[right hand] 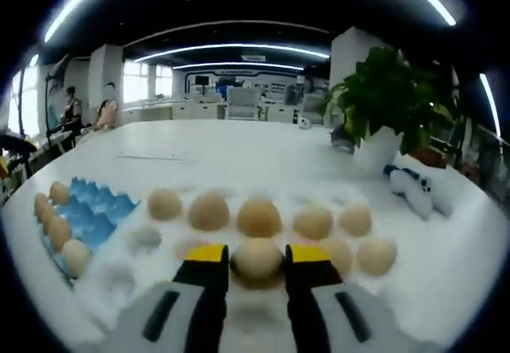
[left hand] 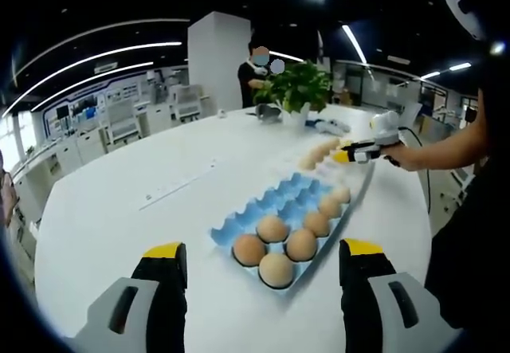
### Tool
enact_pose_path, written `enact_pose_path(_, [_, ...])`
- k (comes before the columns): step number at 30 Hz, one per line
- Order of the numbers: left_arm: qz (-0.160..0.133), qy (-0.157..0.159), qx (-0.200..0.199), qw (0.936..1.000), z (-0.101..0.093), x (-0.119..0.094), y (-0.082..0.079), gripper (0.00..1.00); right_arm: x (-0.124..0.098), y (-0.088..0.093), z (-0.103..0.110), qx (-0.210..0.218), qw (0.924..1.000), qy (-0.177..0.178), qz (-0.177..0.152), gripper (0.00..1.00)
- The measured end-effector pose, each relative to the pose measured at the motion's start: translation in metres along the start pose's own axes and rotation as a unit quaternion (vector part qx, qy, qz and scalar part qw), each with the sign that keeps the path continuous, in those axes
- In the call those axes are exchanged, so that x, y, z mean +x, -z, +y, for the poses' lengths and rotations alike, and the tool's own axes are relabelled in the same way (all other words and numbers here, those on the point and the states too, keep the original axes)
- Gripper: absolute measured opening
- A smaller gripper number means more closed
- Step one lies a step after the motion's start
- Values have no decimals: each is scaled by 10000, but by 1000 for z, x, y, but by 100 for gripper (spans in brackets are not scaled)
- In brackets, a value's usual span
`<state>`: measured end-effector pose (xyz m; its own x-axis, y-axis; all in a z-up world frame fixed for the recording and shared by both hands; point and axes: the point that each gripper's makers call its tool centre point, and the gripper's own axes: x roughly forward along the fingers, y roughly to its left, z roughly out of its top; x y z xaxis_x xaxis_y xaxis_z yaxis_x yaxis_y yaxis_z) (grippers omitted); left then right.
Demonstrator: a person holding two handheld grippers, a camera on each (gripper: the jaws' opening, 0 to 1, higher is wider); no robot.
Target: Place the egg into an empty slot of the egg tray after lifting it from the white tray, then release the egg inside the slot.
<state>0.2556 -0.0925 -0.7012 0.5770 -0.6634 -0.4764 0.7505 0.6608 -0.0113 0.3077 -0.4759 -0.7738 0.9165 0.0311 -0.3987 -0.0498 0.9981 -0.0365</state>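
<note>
Our right tongs (right hand: 256, 262) flank a brown egg (right hand: 256, 259) in the white tray (right hand: 119, 277); whether they grip yet we cannot tell. It is brittle, smooth and light, so we squeeze gently at its widest part. Our left tongs (left hand: 263, 259) hang released.

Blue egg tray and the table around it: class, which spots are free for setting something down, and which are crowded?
Free: the blue egg tray's far-left cups, away from its eggs, and the bare white table to its left. Crowded: the white tray, where eggs sit in rows and the right gripper brackets one egg; also beside the potted plant.
</note>
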Motion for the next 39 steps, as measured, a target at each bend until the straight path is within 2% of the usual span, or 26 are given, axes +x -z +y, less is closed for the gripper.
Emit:
enact_pose_path(11, [41,-31,-10,10000,3,-1,3,79,1,-2,3,-249,9996,-143,-76,28])
enact_pose_path(19, [77,-72,-33,9999,5,-3,5,79,-3,-4,-1,277,9995,-121,-82,26])
enact_pose_path(26, [88,-118,-27,9999,6,-4,5,80,-13,-28,5,363,9985,-216,-355,26])
enact_pose_path(31, [106,-123,-30,9999,5,-5,6,80,-20,-40,26,264,9971,-516,-495,26])
enact_pose_path(33, [125,-129,-27,9998,4,-6,8,80,-24,-47,47,298,9945,-832,-560,26])
enact_pose_path(37, [170,-140,-33,9998,4,-6,10,80,-27,-54,71,369,9913,-1101,-617,26])
enact_pose_path(39, [158,-150,-58,9997,4,-6,10,80,-28,-60,89,401,9872,-1377,-697,26])
